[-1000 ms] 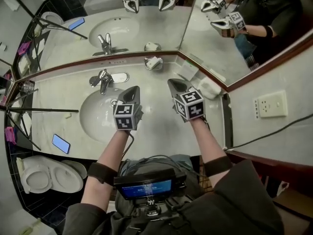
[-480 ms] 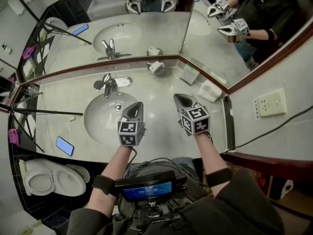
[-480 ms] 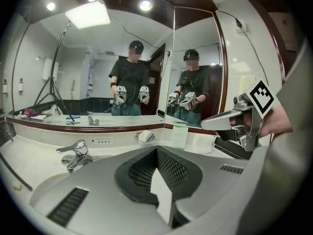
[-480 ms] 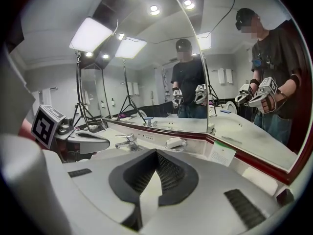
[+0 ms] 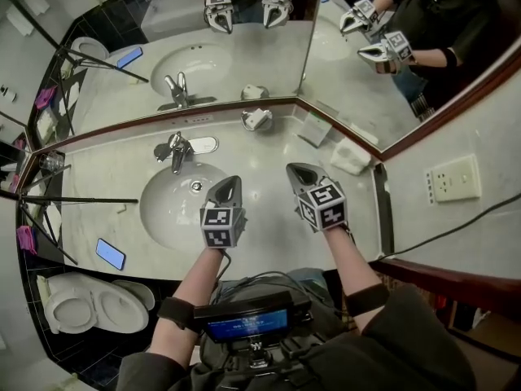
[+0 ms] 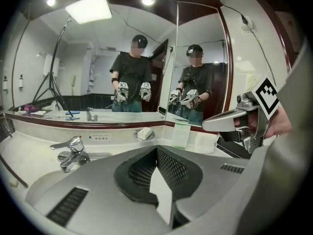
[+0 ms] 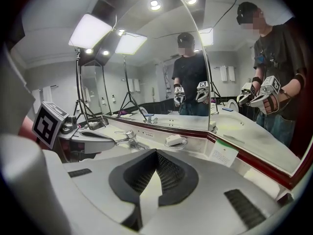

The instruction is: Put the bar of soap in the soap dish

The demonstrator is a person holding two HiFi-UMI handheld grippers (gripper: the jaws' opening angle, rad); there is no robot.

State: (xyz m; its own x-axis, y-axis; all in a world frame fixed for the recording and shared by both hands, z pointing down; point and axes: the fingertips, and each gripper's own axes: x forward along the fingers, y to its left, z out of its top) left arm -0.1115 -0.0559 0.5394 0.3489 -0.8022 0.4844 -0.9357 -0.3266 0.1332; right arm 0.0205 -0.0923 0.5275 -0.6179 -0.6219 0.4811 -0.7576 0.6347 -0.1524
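A white bar of soap [image 5: 259,118] lies in a round metal soap dish [image 5: 248,124] at the back of the counter, against the mirror. It also shows in the left gripper view, where the soap [image 6: 145,132] sits in the dish, and in the right gripper view as the soap [image 7: 174,140]. My left gripper [image 5: 230,184] hovers over the basin's right rim, shut and empty. My right gripper [image 5: 299,172] hangs beside it over the counter, also shut and empty. Both point toward the mirror and stay well short of the dish.
A chrome faucet [image 5: 174,148] stands behind the basin [image 5: 167,206]. A card [image 5: 314,128] and a white folded cloth [image 5: 351,156] sit in the right corner. A phone [image 5: 109,253] lies at the counter's front left. Tripod legs [image 5: 73,199] cross the left side. A toilet [image 5: 85,306] stands below.
Both grippers have drawn back a little from the mirror toward the counter's front edge, still shut and empty. The soap and dish have not moved.
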